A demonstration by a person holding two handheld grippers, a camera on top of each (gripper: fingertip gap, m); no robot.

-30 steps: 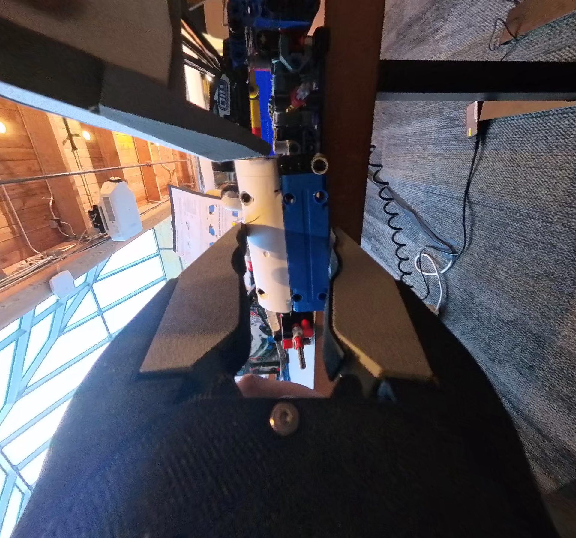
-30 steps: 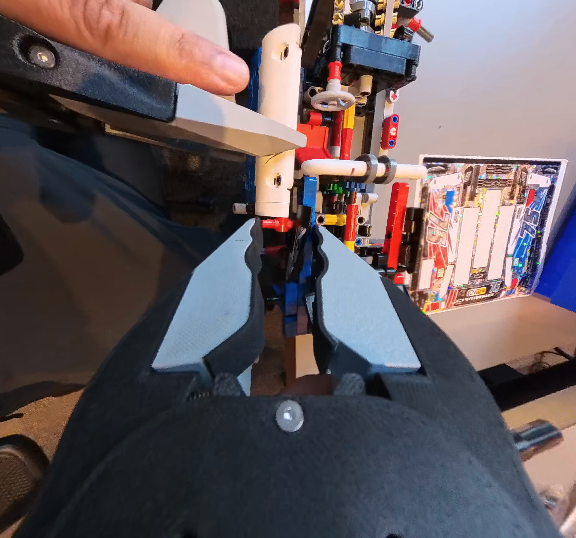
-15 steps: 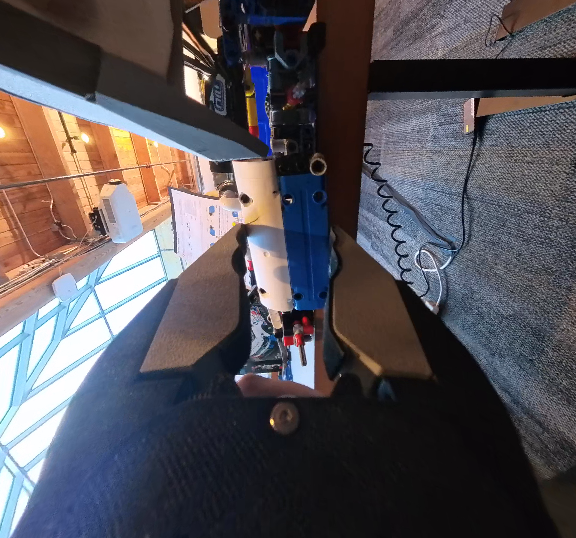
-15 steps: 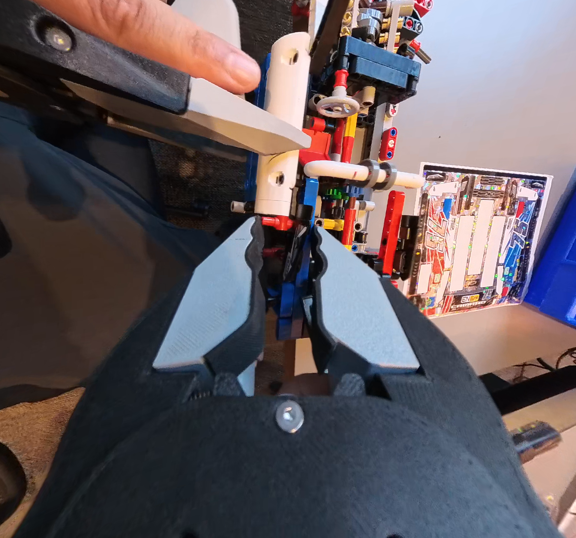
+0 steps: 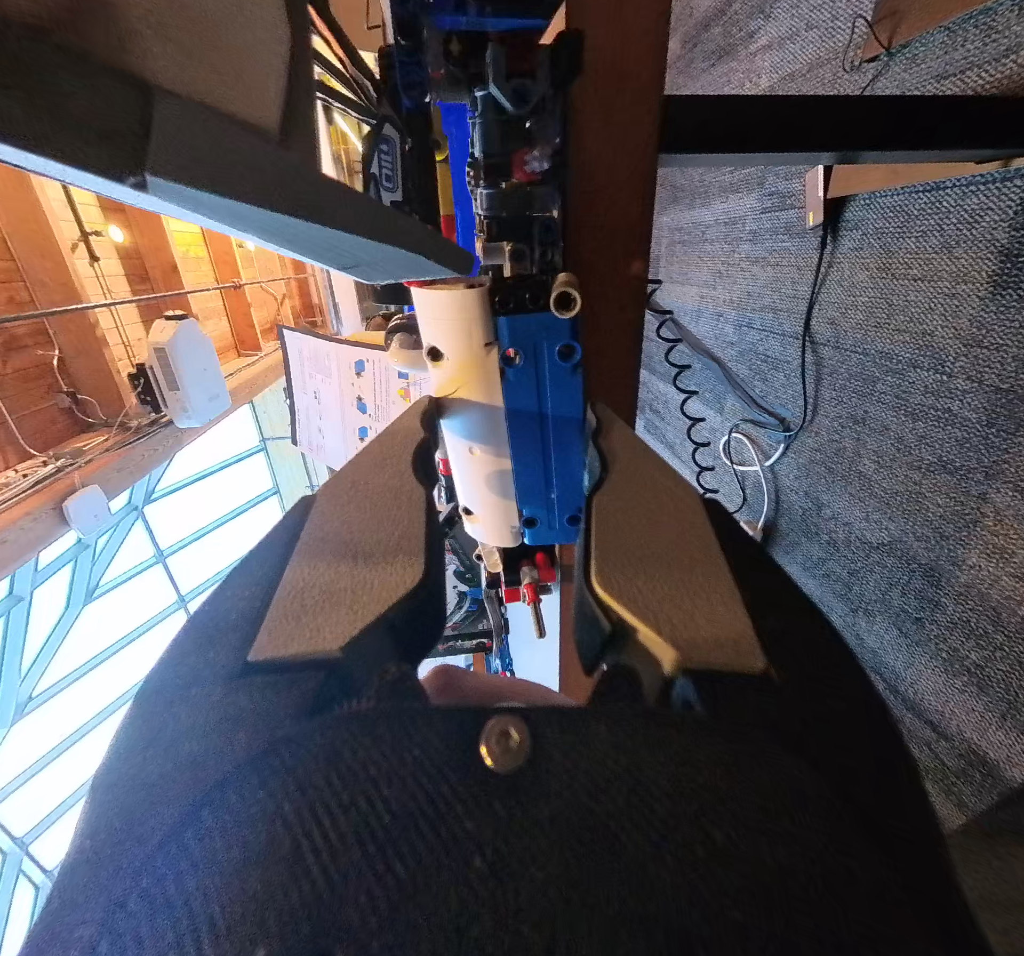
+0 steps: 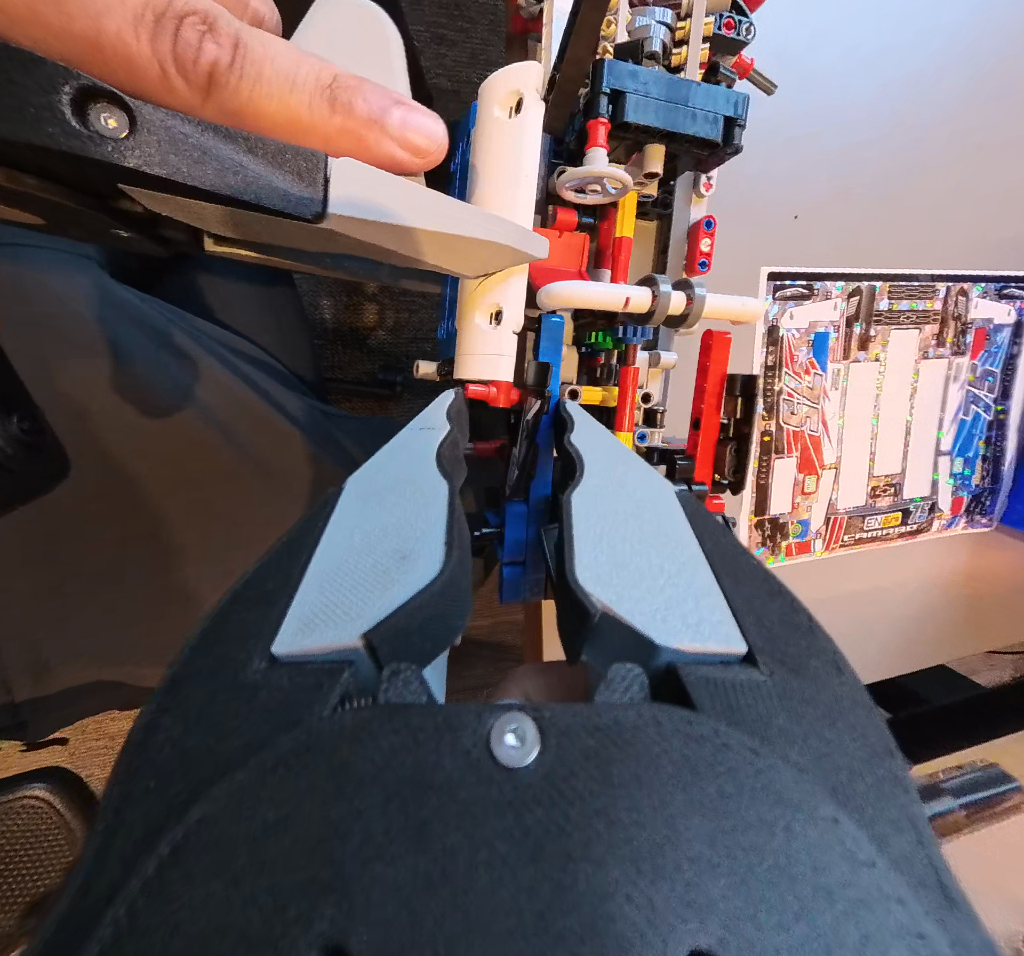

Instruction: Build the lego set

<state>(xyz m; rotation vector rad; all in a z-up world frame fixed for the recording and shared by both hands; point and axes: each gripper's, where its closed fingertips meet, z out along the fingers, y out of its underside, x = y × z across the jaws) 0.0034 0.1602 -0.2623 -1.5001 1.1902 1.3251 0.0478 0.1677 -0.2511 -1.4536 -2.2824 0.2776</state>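
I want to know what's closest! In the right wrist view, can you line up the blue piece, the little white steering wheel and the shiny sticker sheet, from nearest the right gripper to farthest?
1. Blue piece: between the right gripper's fingers.
2. White steering wheel: higher up on the model, past the fingertips.
3. Sticker sheet: off to the right, behind the model.

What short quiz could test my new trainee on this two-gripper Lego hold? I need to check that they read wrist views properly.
1. True or false: the left gripper grips the white and blue panels.
2. What does the right gripper clamp: A) steering wheel, B) blue beam, C) sticker sheet?
3. What rests on top of the left gripper in the right wrist view?

Key: 1 true; 2 B; 3 a finger.
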